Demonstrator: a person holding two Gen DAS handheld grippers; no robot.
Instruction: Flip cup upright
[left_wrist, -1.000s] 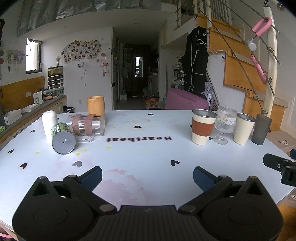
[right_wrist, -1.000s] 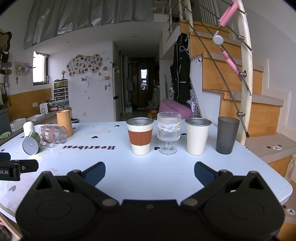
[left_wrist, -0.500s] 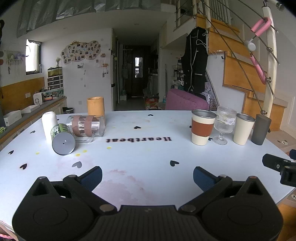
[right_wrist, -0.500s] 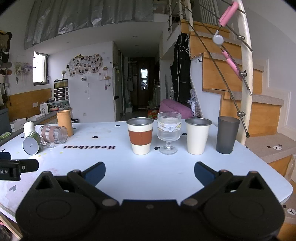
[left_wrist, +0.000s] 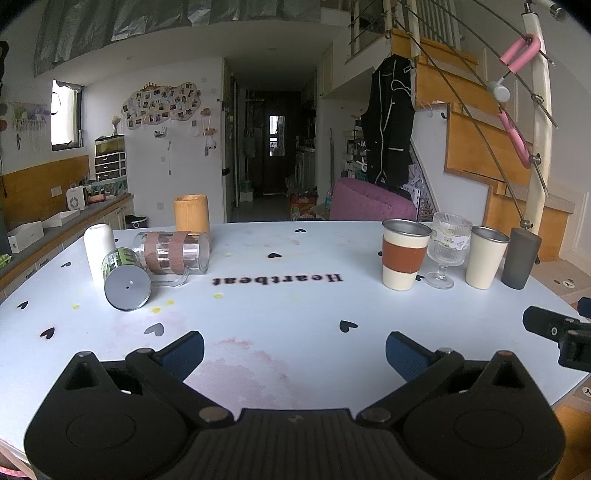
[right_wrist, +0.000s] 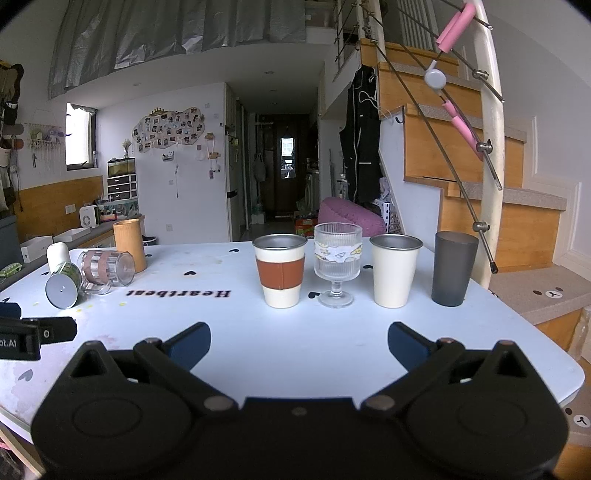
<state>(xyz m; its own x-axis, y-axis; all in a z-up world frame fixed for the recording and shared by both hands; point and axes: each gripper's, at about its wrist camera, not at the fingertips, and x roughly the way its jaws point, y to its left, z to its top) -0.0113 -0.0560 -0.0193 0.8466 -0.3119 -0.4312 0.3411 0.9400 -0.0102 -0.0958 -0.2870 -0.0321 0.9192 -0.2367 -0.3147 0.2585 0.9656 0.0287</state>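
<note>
Two cups lie on their sides at the table's left: a metal cup with a green label (left_wrist: 125, 275) (right_wrist: 63, 283), its base facing me, and a clear glass mug with brown bands (left_wrist: 173, 253) (right_wrist: 107, 266). A white cup (left_wrist: 97, 246) and a tan cup (left_wrist: 191, 214) stand upside down beside them. My left gripper (left_wrist: 294, 349) is open and empty above the near table. My right gripper (right_wrist: 299, 341) is open and empty, facing the upright cups.
Upright at the right: a cream cup with a brown sleeve (right_wrist: 281, 275), a ribbed stem glass (right_wrist: 337, 264), a cream metal cup (right_wrist: 394, 275) and a grey tumbler (right_wrist: 452, 267). The white table (left_wrist: 295, 302) ends close on the right. Stairs stand behind.
</note>
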